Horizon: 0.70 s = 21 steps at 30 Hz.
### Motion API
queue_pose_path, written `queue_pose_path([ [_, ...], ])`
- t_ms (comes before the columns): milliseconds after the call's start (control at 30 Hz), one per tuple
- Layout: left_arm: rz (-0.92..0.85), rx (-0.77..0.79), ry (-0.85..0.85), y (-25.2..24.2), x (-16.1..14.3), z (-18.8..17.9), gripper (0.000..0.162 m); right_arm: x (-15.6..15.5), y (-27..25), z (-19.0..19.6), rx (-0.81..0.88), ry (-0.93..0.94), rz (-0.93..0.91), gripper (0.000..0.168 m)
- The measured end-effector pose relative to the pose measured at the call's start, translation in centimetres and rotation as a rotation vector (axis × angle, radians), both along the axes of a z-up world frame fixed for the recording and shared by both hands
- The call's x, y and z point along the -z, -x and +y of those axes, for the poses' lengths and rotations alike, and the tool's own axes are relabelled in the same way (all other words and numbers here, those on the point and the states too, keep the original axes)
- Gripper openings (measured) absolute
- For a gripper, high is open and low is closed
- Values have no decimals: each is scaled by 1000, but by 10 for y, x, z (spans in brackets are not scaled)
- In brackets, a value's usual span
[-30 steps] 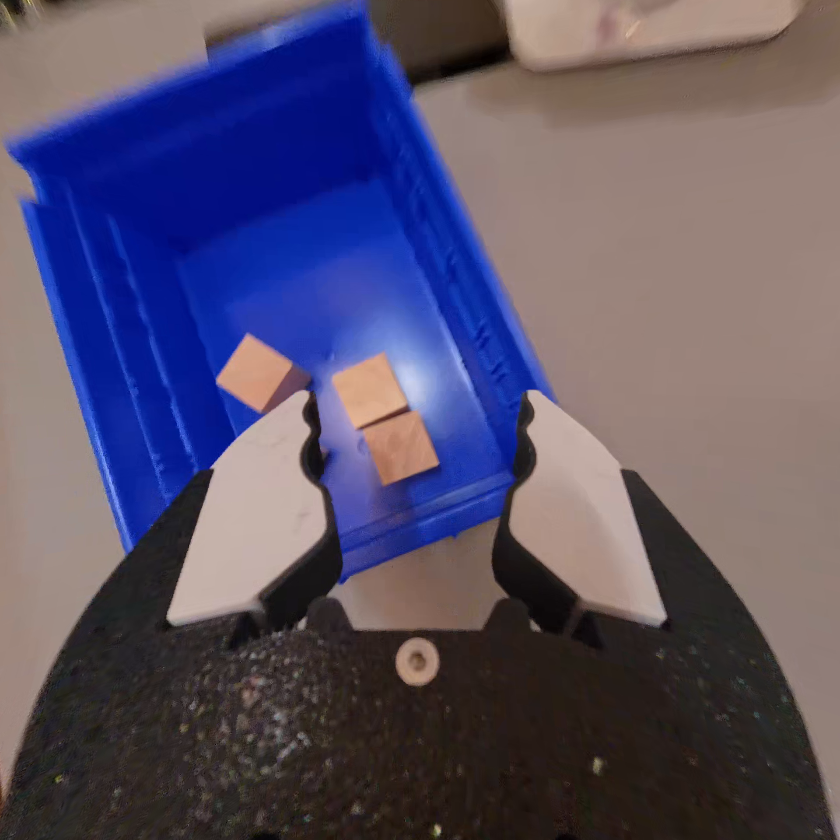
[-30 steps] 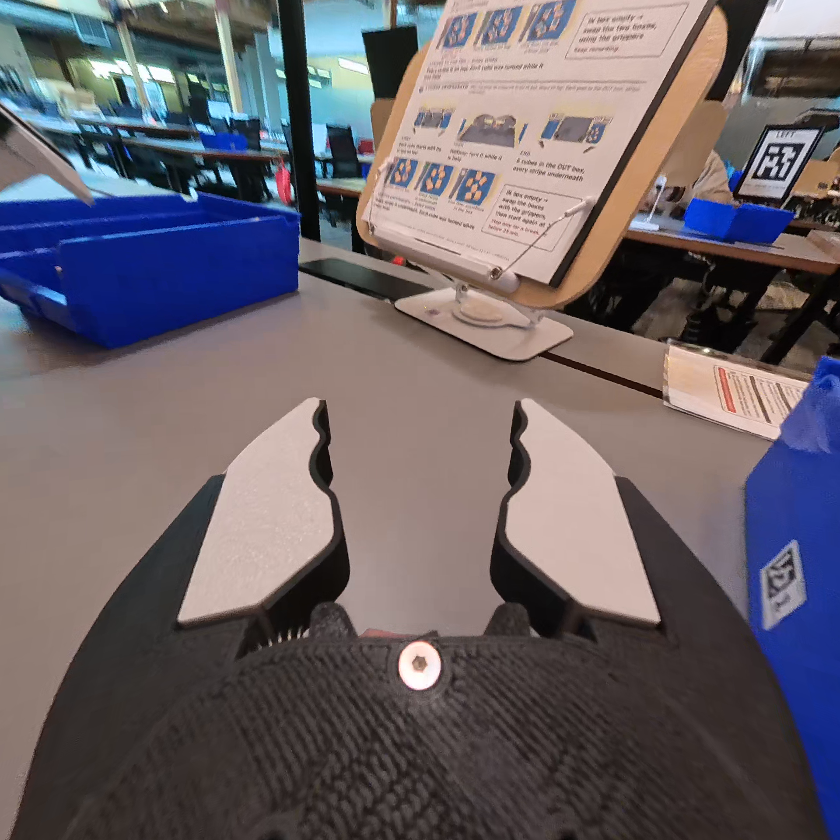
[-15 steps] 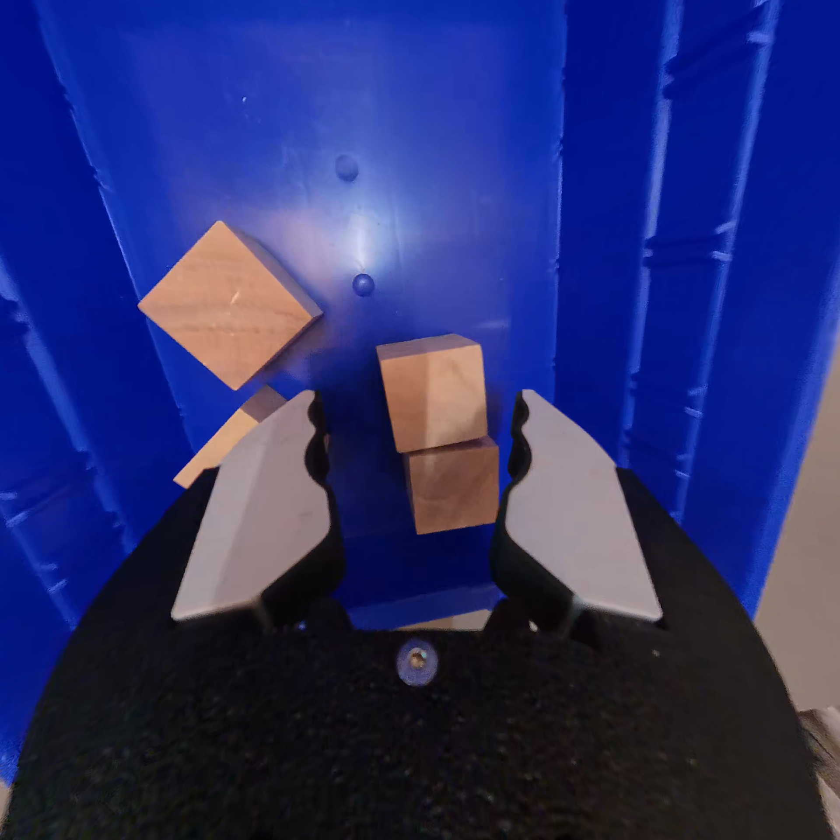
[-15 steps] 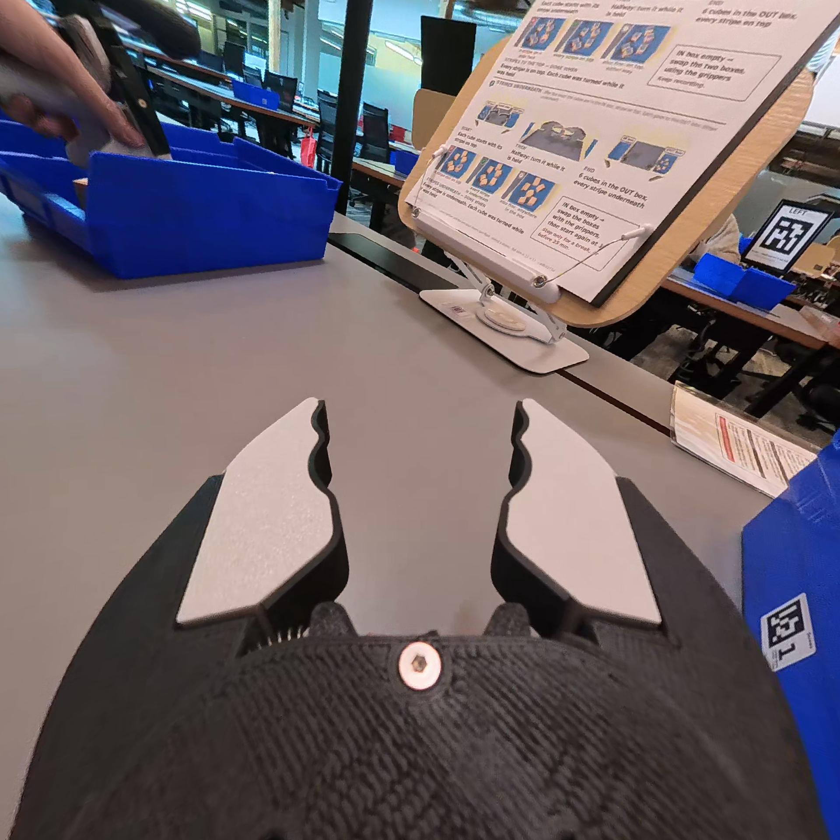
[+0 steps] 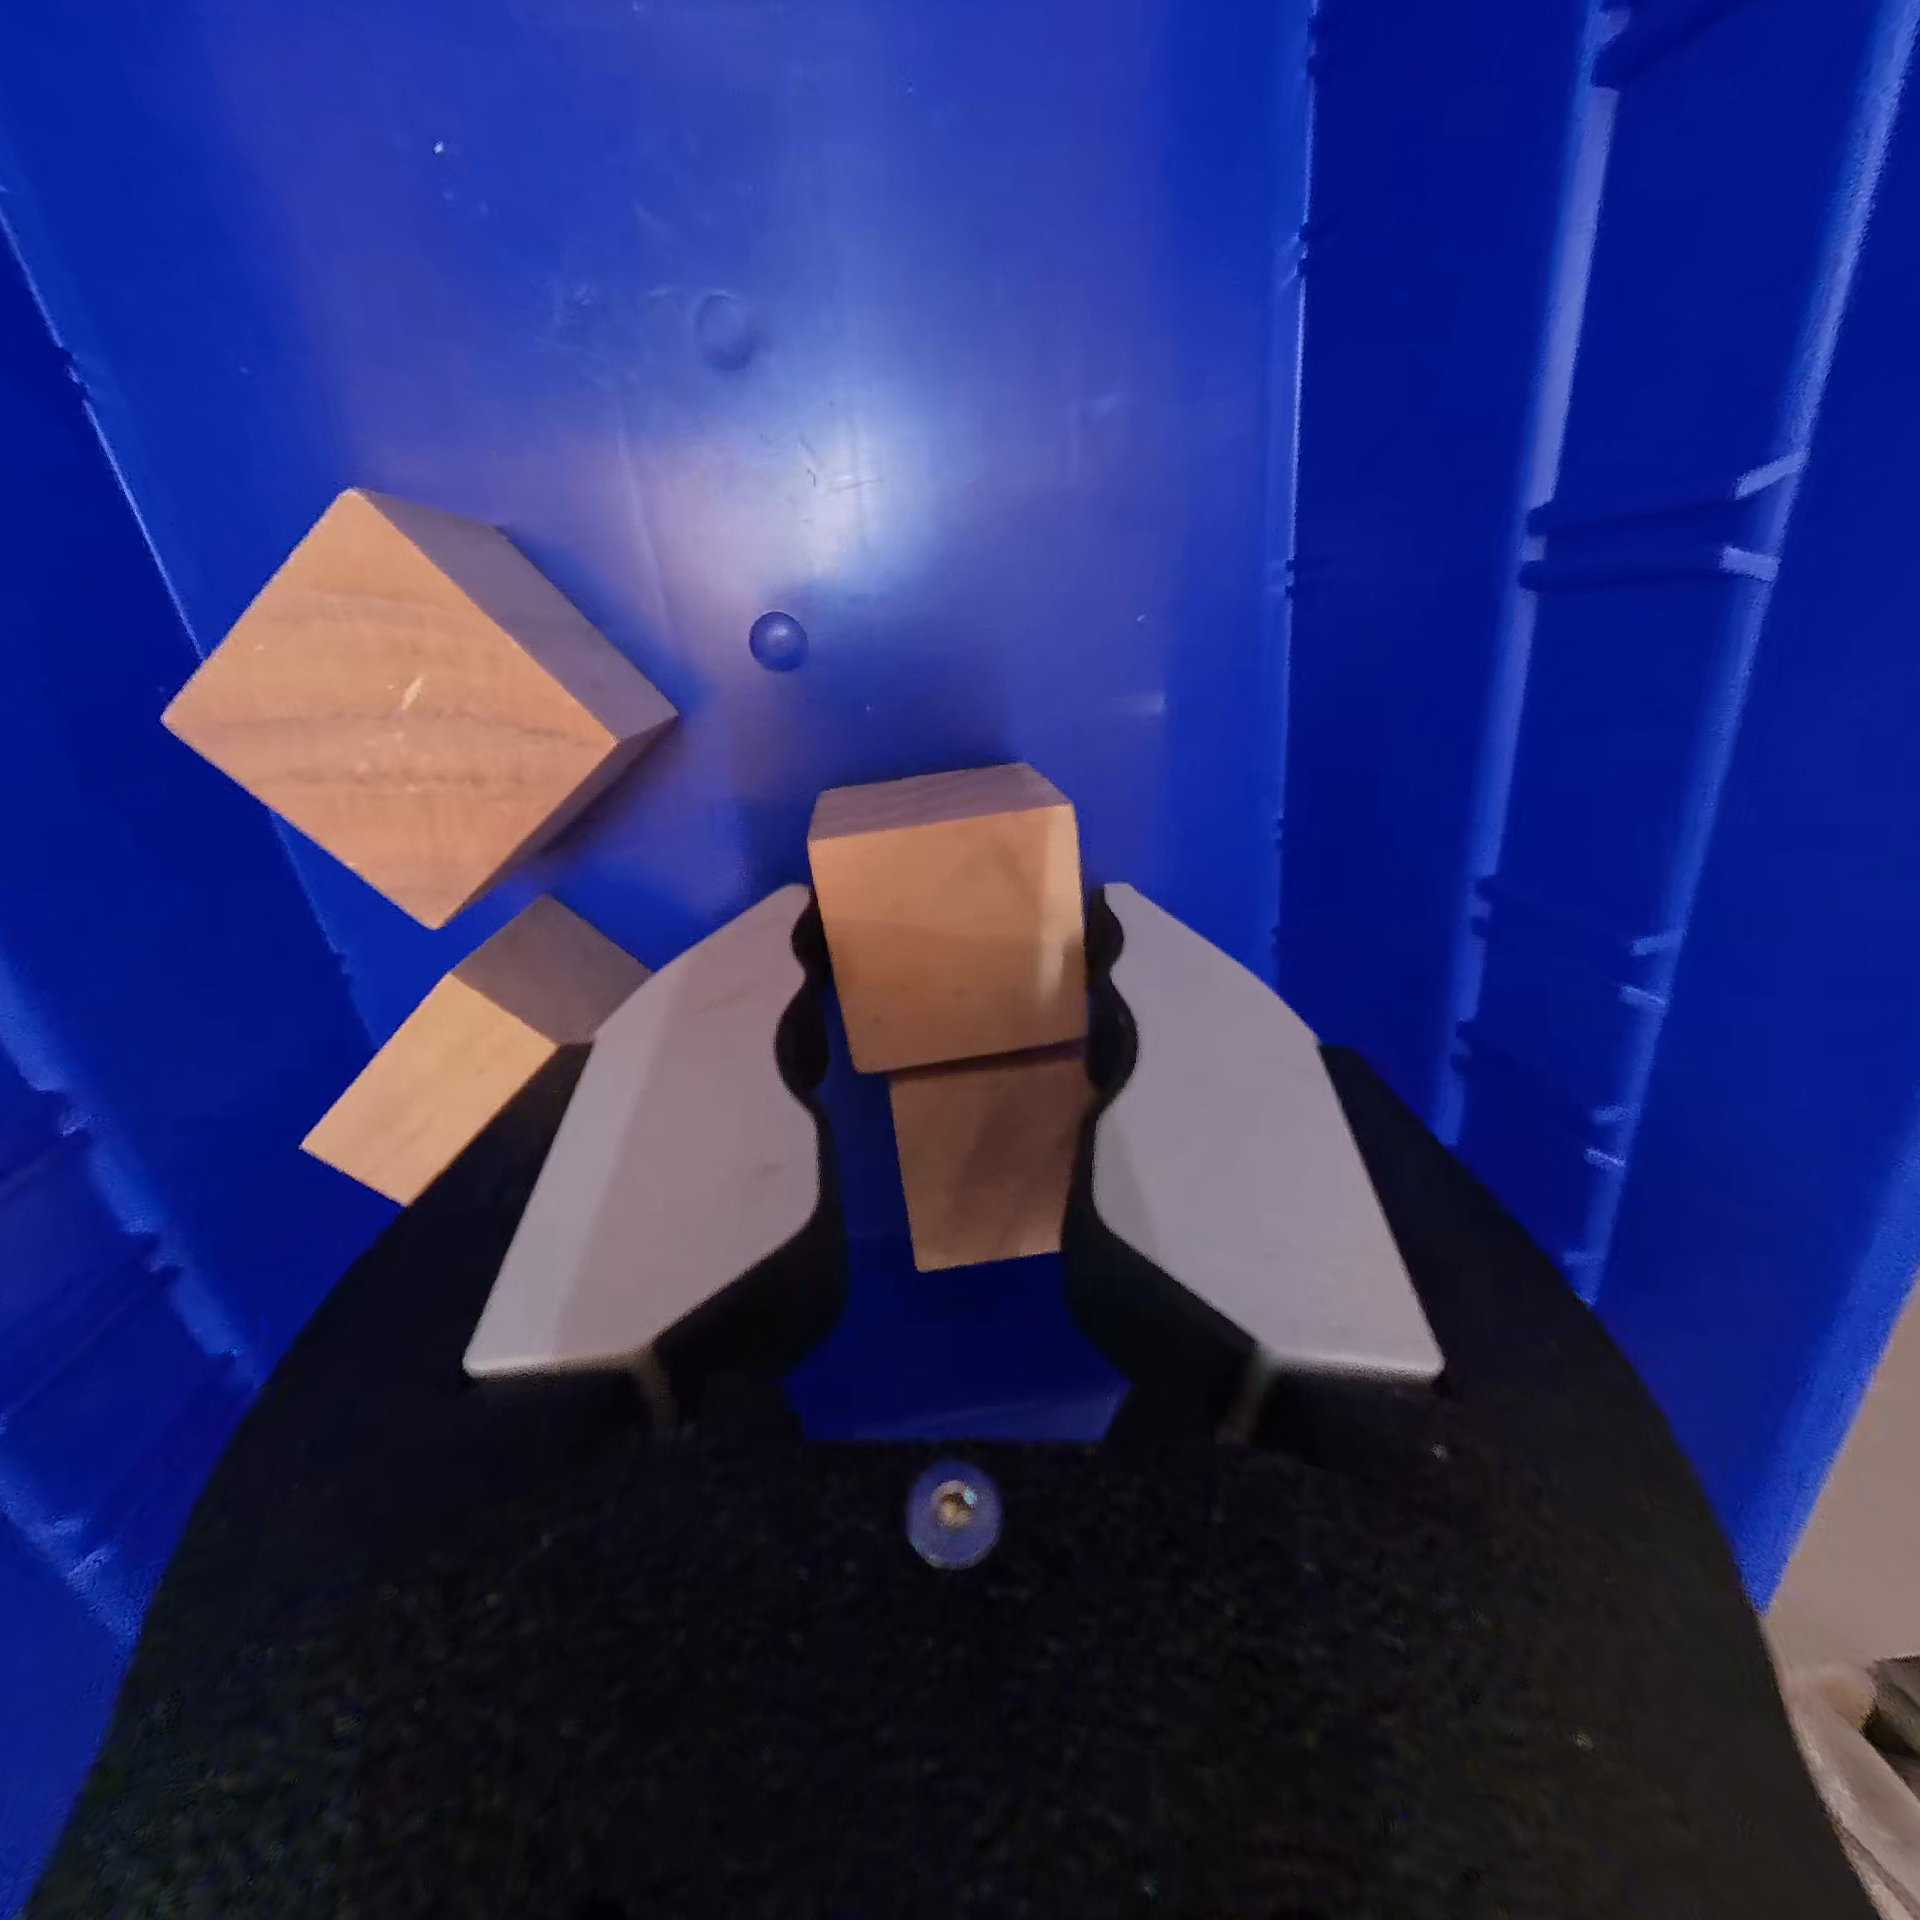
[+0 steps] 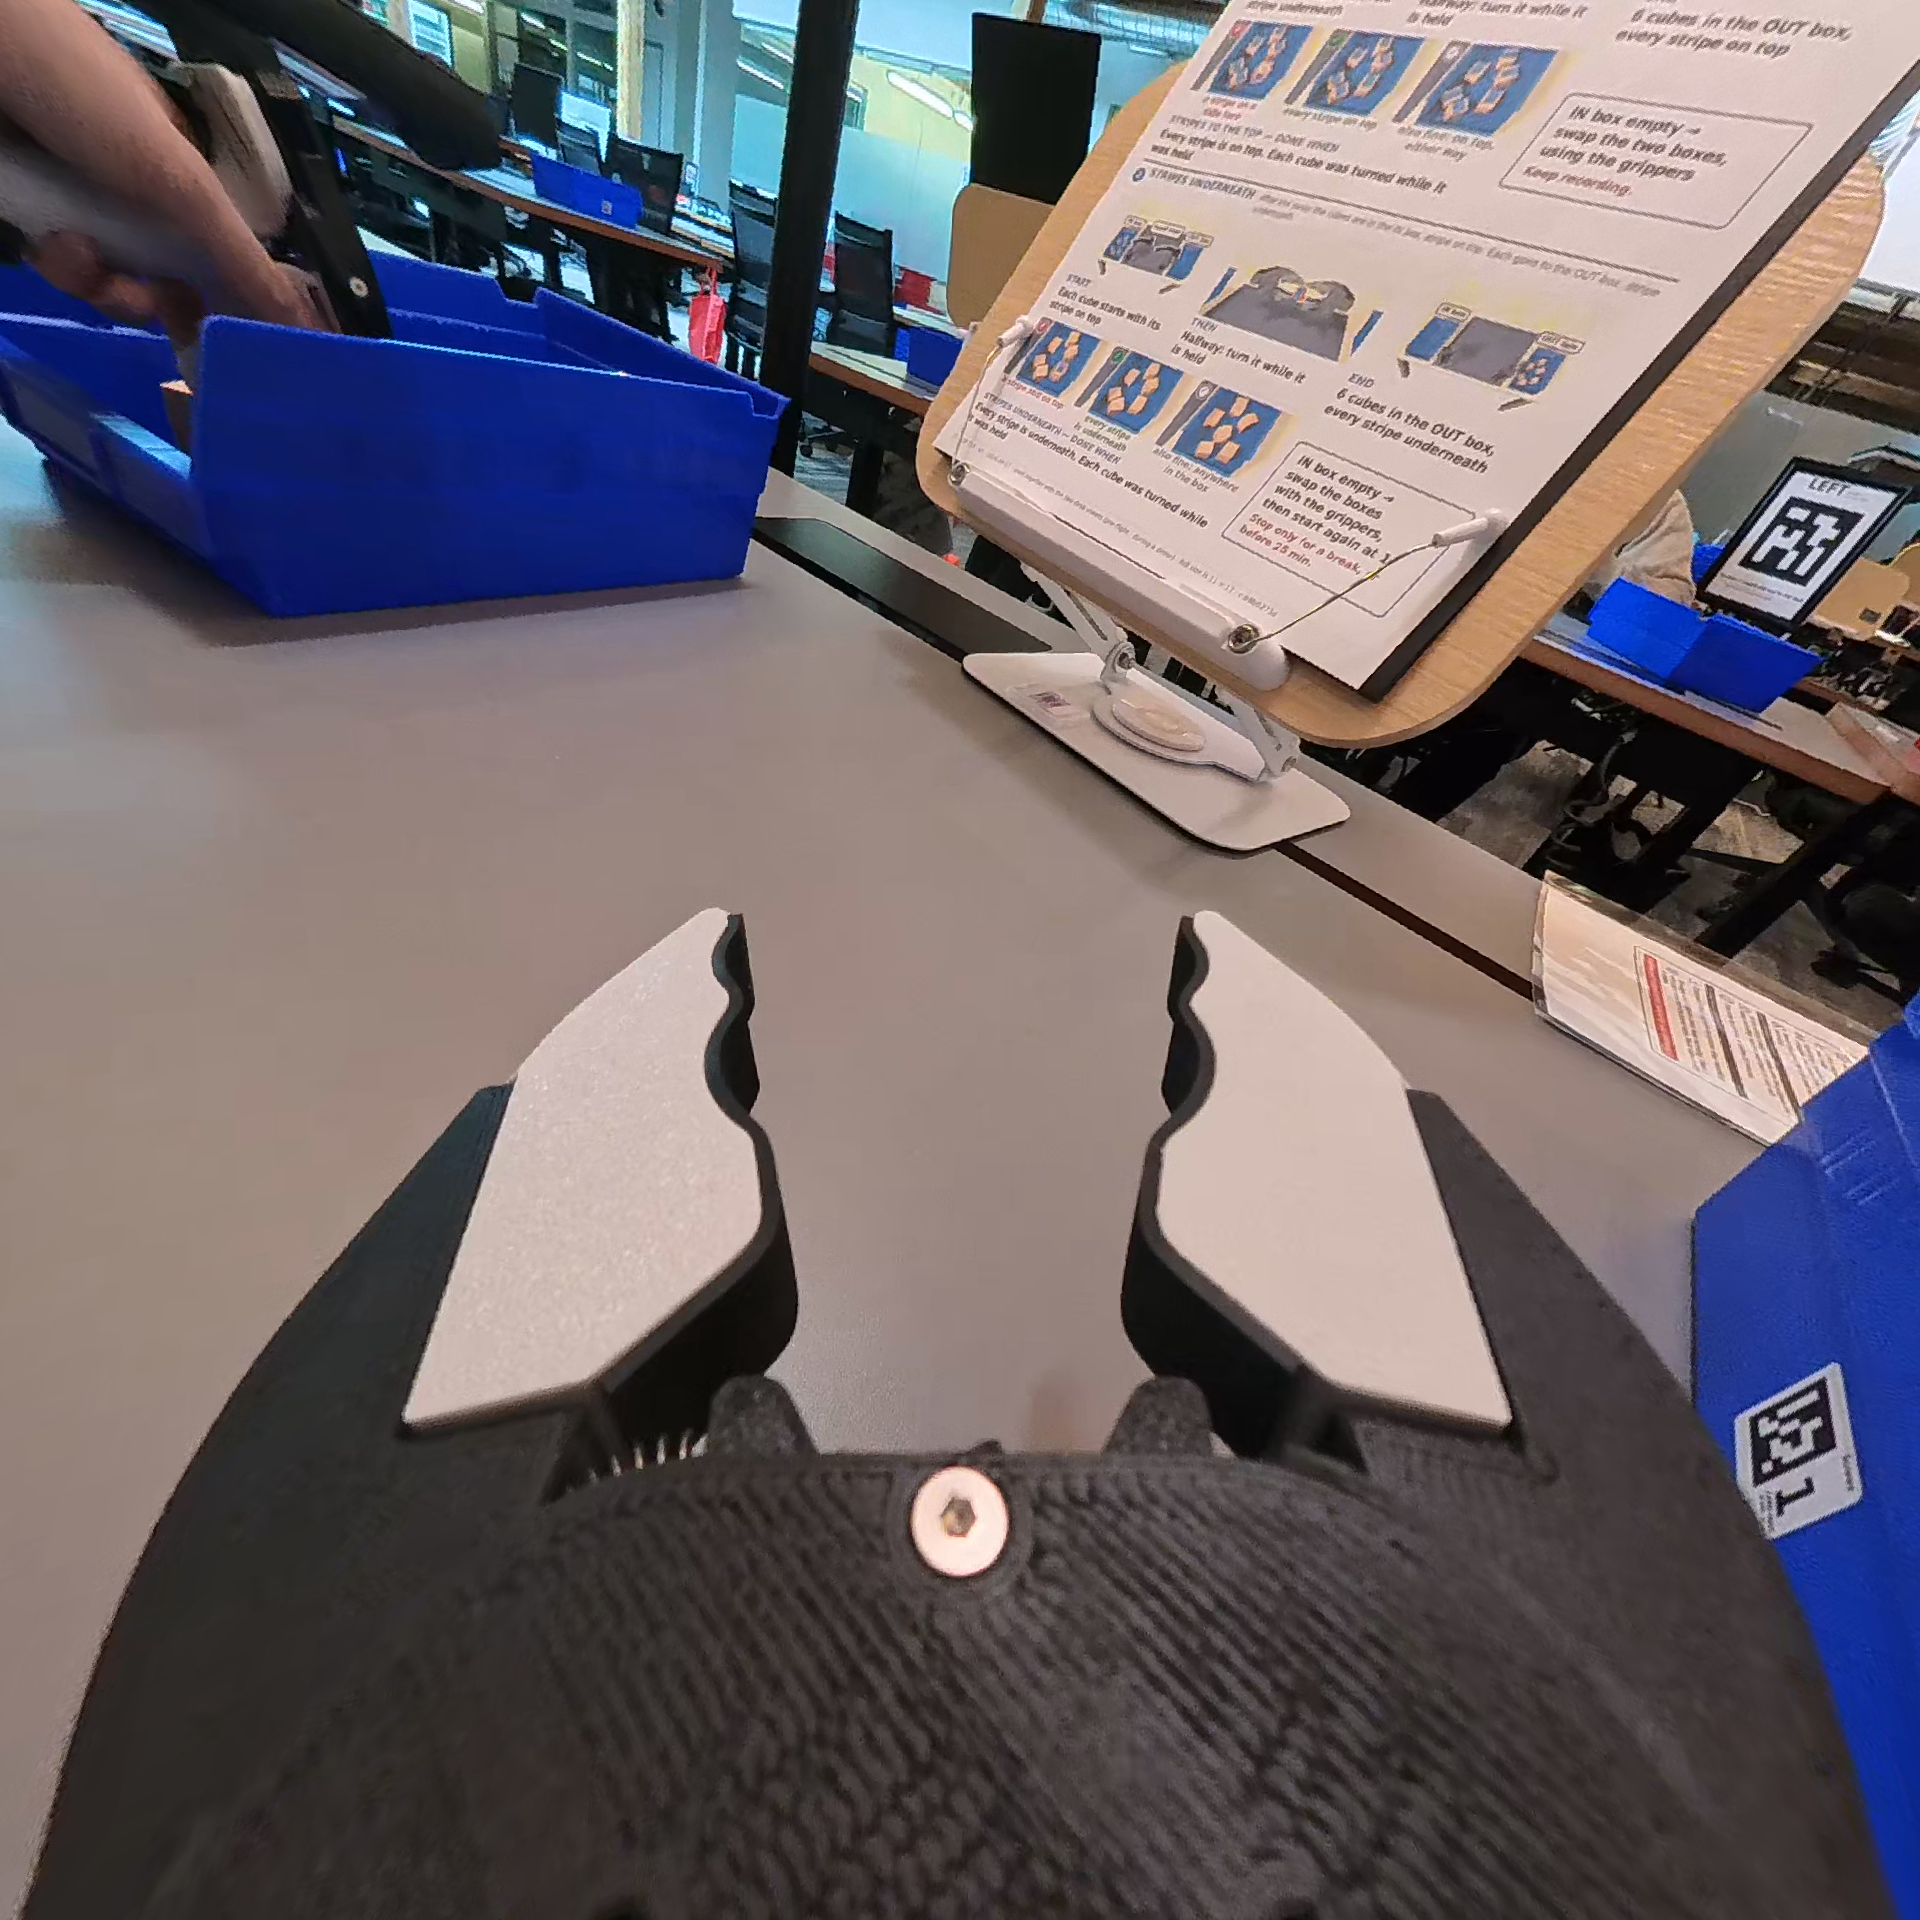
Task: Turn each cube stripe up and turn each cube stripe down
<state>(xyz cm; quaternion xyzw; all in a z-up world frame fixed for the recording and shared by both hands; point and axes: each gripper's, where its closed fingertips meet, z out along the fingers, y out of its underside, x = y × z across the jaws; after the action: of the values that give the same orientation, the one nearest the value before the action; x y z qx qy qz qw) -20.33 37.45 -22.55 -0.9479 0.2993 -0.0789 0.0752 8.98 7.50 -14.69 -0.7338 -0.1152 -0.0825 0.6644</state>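
A: Item one, blue bin (image 5: 1039,312), seen from the left wrist. Contents?

B: Four wooden cubes. One large-looking cube (image 5: 405,707) at the left, turned corner-on. A second cube (image 5: 457,1060) just below it, partly behind the left claw (image 5: 951,987). A third cube (image 5: 951,925) sits between the claw's grey fingers (image 5: 675,1143), which have closed in against its sides. A fourth cube (image 5: 982,1164) touches it on the near side, lower between the same fingers. No stripe shows on any face in view.

A: Item two, right wrist view?

B: Right claw (image 6: 961,997) wide open, holding nothing, above the bare grey tabletop (image 6: 416,831). Only here: that bin (image 6: 468,468) from outside, far left, with a hand (image 6: 125,208) on the other tool reaching in; a second blue bin (image 6: 1829,1299) at the right edge, contents hidden; an instruction sheet on a wooden stand (image 6: 1403,343); a laminated card (image 6: 1683,1018).
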Motion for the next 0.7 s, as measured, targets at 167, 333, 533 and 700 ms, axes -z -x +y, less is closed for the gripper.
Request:
queue_pose_path([
  [167, -53, 11, -20, -4, -5, 0, 46, 0, 1, 0, -4, 2, -2, 78],
  [333, -322, -4, -86, -24, -64, 1, 46, 0, 3, 0, -26, 1, 5, 78],
  [533, -742, 235, -165, -72, -176, -56, 46, -9, 14, -1, -84, -27, 3, 81],
  [700, -956, 506, -105, -117, -213, -147, 45, -58, 47, -12, -182, -157, -44, 81],
])
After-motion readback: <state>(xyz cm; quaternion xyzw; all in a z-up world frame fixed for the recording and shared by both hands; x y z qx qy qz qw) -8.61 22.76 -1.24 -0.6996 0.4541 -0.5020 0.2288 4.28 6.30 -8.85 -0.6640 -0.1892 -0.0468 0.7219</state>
